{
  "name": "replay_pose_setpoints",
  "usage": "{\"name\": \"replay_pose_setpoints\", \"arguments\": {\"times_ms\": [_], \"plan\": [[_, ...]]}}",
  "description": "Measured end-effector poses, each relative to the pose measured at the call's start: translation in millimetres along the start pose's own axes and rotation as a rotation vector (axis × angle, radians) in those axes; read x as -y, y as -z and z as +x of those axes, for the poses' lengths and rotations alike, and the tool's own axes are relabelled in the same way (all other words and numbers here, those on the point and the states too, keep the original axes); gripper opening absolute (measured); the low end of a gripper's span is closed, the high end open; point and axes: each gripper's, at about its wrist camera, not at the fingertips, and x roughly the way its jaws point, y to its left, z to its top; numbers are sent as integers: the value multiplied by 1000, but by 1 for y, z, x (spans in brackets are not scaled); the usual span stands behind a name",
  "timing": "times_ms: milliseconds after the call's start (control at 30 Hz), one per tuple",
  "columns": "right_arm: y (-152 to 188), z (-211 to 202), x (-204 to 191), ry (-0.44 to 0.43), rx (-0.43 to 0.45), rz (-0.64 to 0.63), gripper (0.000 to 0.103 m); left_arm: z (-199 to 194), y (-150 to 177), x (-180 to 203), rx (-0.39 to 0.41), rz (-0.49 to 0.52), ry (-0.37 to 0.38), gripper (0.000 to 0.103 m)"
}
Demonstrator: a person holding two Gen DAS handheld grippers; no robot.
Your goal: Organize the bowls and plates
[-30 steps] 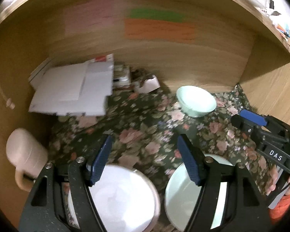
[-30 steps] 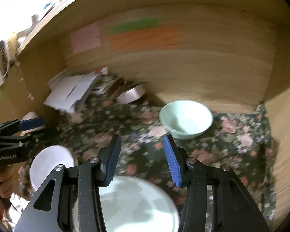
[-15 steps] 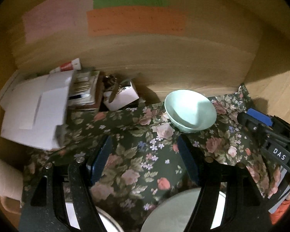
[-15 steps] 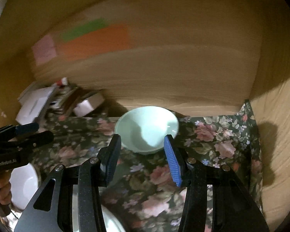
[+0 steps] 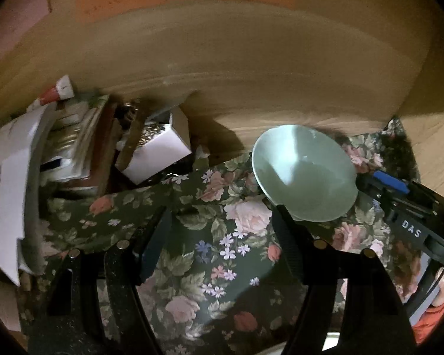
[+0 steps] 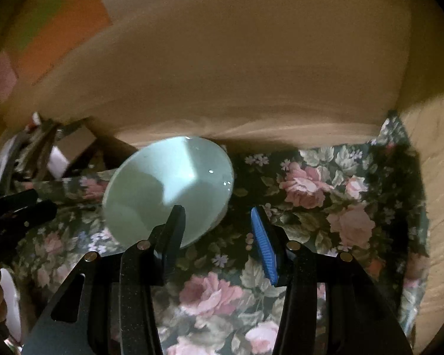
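Observation:
A pale green bowl (image 5: 305,174) sits on the floral cloth (image 5: 210,236) near the wooden back wall; it also shows in the right wrist view (image 6: 168,192). My right gripper (image 6: 219,230) is open, its left finger over the bowl's near rim and its right finger outside the bowl. It shows in the left wrist view (image 5: 393,186) just right of the bowl. My left gripper (image 5: 222,230) is open and empty over the cloth, left of the bowl. It shows at the left edge of the right wrist view (image 6: 14,207). A white plate edge (image 6: 10,304) shows at the lower left.
A white box (image 5: 159,151), stacked papers (image 5: 9,183) and books fill the back left corner. Wooden walls close the back and right side (image 6: 435,177). A white rim (image 5: 331,343) shows at the bottom edge.
Both grippers moved forward into the shelf toward the green bowl. The white plate and the green plate below them have dropped almost out of view. The right gripper's fingers now straddle the bowl's rim.

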Motion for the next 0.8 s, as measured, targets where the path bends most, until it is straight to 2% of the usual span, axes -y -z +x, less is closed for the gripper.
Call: {"name": "replay_pose_setpoints", "arguments": {"times_ms": [200,367,533,800], "plan": [[-4,28,4,-9,-65,8,42,20,-3,3,-29,20,-4,70],[-7,43,-1,-53,-106,1,26,29,-4,2,-40,22,3,70],[-3,48,-11,-15,-98,-54,26,36,-3,3,-47,24,17,70],[4,35,-9,-53,-105,-70,24,50,6,-1,-78,24,15,69]]}}
